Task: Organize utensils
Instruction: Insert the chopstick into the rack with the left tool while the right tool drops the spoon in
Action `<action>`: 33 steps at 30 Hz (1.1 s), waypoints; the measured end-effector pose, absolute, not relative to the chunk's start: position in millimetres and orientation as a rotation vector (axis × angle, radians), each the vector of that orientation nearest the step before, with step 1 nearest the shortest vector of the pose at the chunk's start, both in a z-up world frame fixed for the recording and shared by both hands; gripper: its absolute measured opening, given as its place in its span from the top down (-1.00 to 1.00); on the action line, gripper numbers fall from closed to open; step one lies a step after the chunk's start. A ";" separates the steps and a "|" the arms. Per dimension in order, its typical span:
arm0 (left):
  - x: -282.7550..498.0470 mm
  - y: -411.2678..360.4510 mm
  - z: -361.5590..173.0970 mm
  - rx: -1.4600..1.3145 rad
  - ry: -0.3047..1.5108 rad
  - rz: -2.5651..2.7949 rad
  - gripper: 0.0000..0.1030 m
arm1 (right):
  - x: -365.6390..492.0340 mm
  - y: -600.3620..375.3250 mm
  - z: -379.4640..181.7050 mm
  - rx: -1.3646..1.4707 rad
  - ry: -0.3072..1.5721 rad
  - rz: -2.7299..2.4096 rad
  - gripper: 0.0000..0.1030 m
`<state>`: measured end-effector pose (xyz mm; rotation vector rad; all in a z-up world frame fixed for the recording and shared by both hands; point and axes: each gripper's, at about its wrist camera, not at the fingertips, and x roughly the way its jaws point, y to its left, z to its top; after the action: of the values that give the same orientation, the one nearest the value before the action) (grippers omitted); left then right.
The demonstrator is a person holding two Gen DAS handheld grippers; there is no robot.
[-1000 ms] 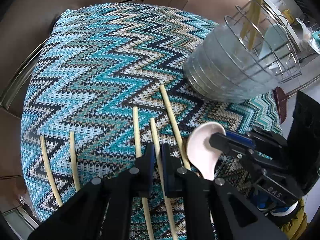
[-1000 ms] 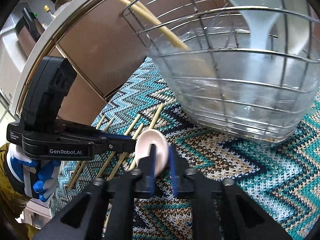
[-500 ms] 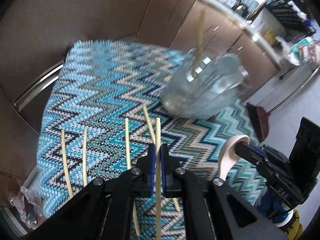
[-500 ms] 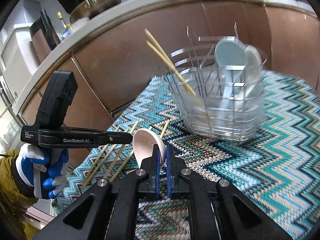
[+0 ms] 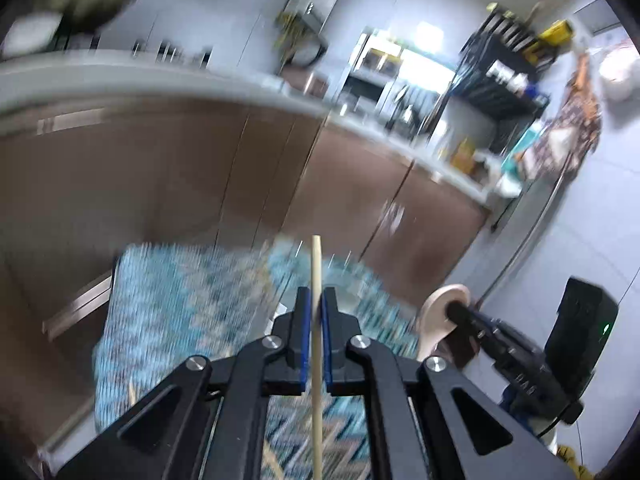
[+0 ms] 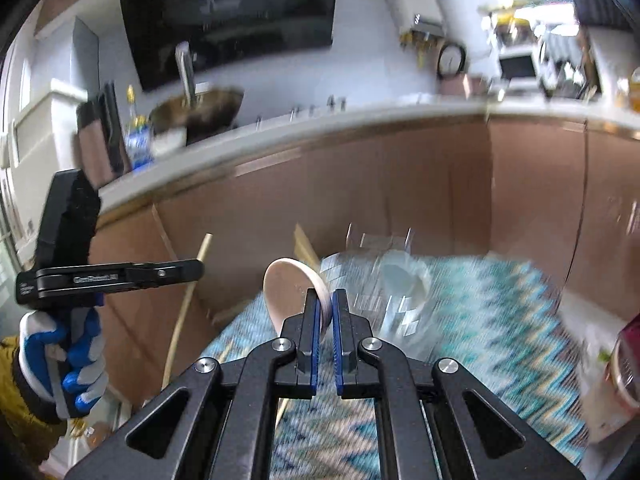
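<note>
My left gripper [image 5: 315, 300] is shut on a pale wooden chopstick [image 5: 316, 344] and holds it upright, high above the zigzag-patterned cloth [image 5: 168, 312]. It also shows from the side in the right wrist view [image 6: 196, 270], with the chopstick [image 6: 180, 316] hanging through it. My right gripper [image 6: 325, 300] is shut on a pink ceramic spoon [image 6: 290, 292], lifted above the cloth [image 6: 480, 312]. The spoon [image 5: 438, 322] and right gripper [image 5: 460, 310] show at the lower right of the left wrist view. The wire utensil holder [image 6: 384, 280] stands blurred beyond the spoon, with spoons and chopsticks in it.
More chopsticks [image 6: 226, 350] lie on the cloth below. Brown cabinet fronts [image 5: 200, 184] and a white countertop [image 6: 320, 120] stand behind. A drink cup [image 6: 618, 384] sits at the right edge.
Both grippers have risen well above the cloth, carrying the chopstick and the spoon. The views now tilt up toward the cabinets and kitchen, with motion blur.
</note>
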<state>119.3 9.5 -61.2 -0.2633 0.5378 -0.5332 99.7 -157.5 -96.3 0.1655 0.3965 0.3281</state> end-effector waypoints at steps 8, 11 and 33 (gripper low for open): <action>161.0 -14.0 -20.3 -0.312 0.261 -0.459 0.91 | 139.9 -166.5 -60.2 0.111 0.198 0.175 0.88; 177.8 -27.9 -28.5 -0.303 0.184 -0.405 0.91 | 156.6 -166.2 -64.5 0.080 0.161 0.137 0.88; 209.3 -81.8 -125.5 -0.179 0.154 -0.290 0.87 | 198.1 -173.0 -165.4 0.094 0.193 0.115 0.68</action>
<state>209.3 -81.8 -125.5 -0.1792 0.1538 -0.2902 198.1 -173.0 -165.4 0.0935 0.1934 0.1147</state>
